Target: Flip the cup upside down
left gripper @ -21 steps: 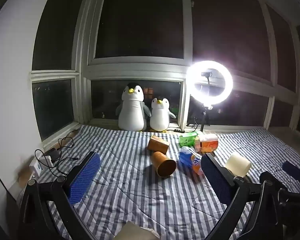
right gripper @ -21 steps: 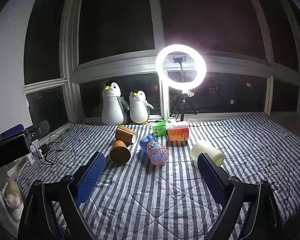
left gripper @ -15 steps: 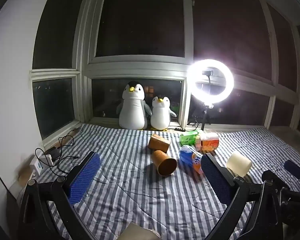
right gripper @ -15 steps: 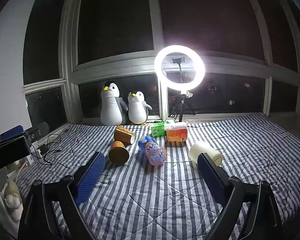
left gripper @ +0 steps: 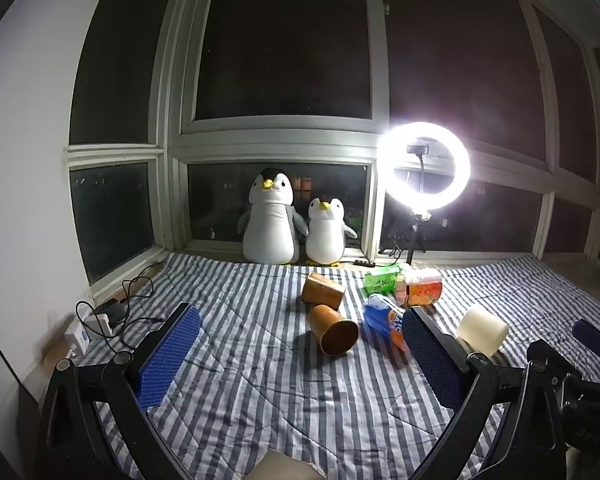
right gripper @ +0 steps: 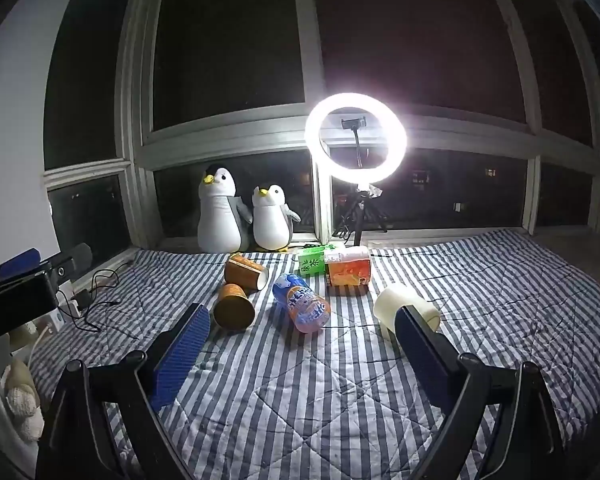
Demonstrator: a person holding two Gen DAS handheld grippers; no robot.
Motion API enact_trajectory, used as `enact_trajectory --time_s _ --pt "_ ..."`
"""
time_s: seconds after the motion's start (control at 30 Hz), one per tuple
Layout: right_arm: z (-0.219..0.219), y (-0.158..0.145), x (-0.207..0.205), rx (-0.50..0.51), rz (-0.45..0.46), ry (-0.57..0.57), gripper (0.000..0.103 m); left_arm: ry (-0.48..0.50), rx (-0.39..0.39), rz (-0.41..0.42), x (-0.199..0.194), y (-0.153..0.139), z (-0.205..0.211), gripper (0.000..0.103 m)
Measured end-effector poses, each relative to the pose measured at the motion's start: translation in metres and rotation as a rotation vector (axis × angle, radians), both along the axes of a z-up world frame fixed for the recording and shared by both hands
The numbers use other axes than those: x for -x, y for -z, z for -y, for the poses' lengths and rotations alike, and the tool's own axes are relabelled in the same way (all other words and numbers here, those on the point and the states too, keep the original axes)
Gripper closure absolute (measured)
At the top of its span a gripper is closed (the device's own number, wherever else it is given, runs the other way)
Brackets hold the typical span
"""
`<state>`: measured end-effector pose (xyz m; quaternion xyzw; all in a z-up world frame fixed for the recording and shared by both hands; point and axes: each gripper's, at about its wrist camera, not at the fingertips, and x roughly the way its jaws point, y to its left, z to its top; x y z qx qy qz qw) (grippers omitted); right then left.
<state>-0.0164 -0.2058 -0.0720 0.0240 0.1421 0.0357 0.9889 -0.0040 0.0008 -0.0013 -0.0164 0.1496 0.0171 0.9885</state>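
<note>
We view a bed covered by a striped quilt (left gripper: 260,392), on which all the objects lie on their sides below a window lit by a ring light (left gripper: 424,166). Two plush penguins (left gripper: 270,220) stand on the sill behind.

The left tool (left gripper: 300,344) and the right tool (right gripper: 302,340) both hover above the quilt with their blue-padded fingers spread wide and nothing between them.

Three cups are candidates: a near brown paper cup (left gripper: 334,330), a far brown paper cup (left gripper: 323,290) just behind it, and a white cup (left gripper: 482,330) well apart on the right. We cannot tell from the task which is meant. Between them lie an orange-soda bottle (left gripper: 384,320), an orange juice bottle (left gripper: 418,288) and a green tea carton (left gripper: 382,280).

The near brown cup lies ahead of the left tool, almost on its centre line, its long axis running toward us and slightly right, open mouth facing the camera. In the right wrist view this cup (right gripper: 233,307) sits ahead of the left finger, off centre, while the white cup (right gripper: 404,306) sits just above the right finger (right gripper: 424,356), its axis running across the view.

We judge the left tool better aligned with the near brown cup, and the right tool nearer the white cup; either approach has not yet begun.
</note>
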Motion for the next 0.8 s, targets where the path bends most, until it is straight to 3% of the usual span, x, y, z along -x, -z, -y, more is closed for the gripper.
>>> enact_trajectory --time_s 0.13,0.23,0.8 --pt "0.0 -0.0004 -0.0003 0.001 -0.003 0.006 0.011 0.0 -0.001 0.0 0.0007 0.0 0.0001 0.001" --pt "0.0006 -0.0007 0.0005 -0.006 0.001 0.009 0.003 0.001 0.001 0.001 0.0011 0.0002 0.0002 0.001" --pt "0.0029 0.0034 -0.0008 -0.012 0.01 0.022 0.002 0.008 0.004 -0.011 -0.0018 0.0057 0.0046 0.001"
